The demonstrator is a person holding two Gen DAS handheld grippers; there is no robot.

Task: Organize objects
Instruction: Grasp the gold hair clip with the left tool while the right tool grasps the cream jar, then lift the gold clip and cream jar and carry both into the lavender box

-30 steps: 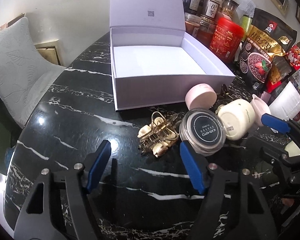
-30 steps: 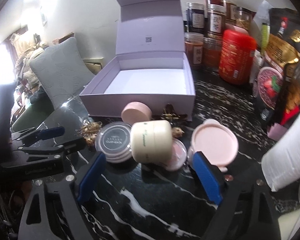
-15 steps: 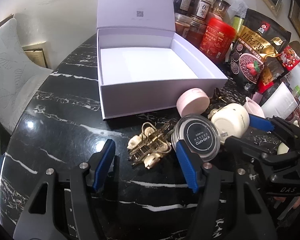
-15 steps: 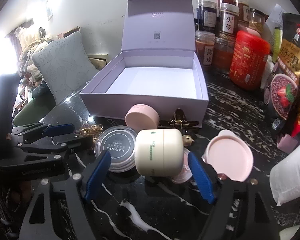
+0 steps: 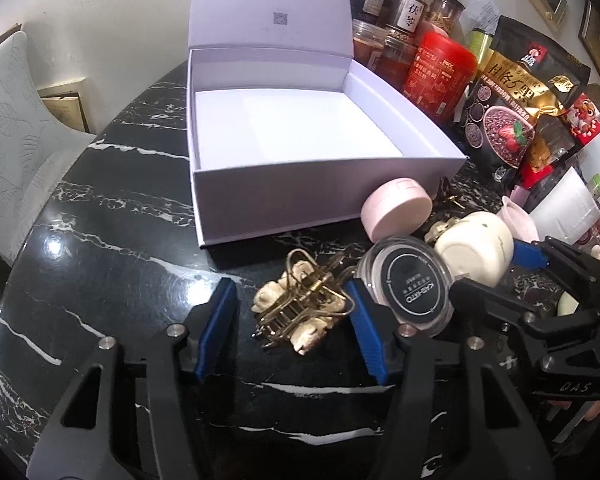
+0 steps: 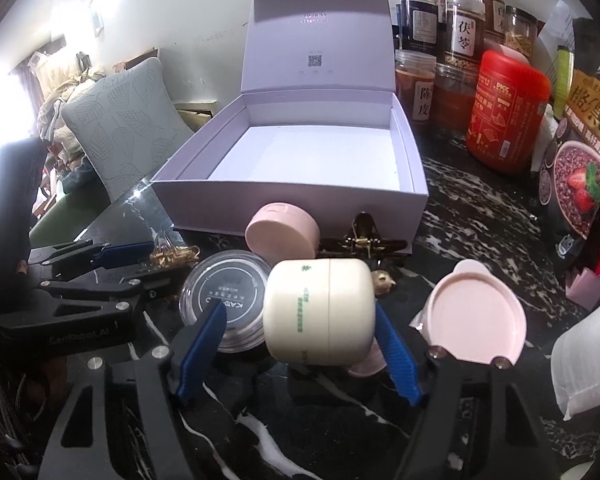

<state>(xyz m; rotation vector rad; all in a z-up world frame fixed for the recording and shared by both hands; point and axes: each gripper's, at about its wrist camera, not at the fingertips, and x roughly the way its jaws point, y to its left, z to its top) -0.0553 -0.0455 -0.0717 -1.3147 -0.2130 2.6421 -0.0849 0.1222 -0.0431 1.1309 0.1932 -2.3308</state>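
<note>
Here both tongs are closing: left gripper [image 5: 290, 330] around the light, snaggy hair clip [image 5: 300, 314], right gripper [image 6: 300, 346] around the smooth cream jar [image 6: 320, 316], neither clamped yet.

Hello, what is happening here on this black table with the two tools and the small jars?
A person is tidying small things with a hand-held gripper in each hand. The left hand-held gripper has been closing around the gold hair clip; one pad touches it, the other not yet. The right hand-held gripper has been closing around the cream jar, which lies on its side. The open lavender box behind them is empty. A black-lidded jar and a pink case wait nearby.
</note>
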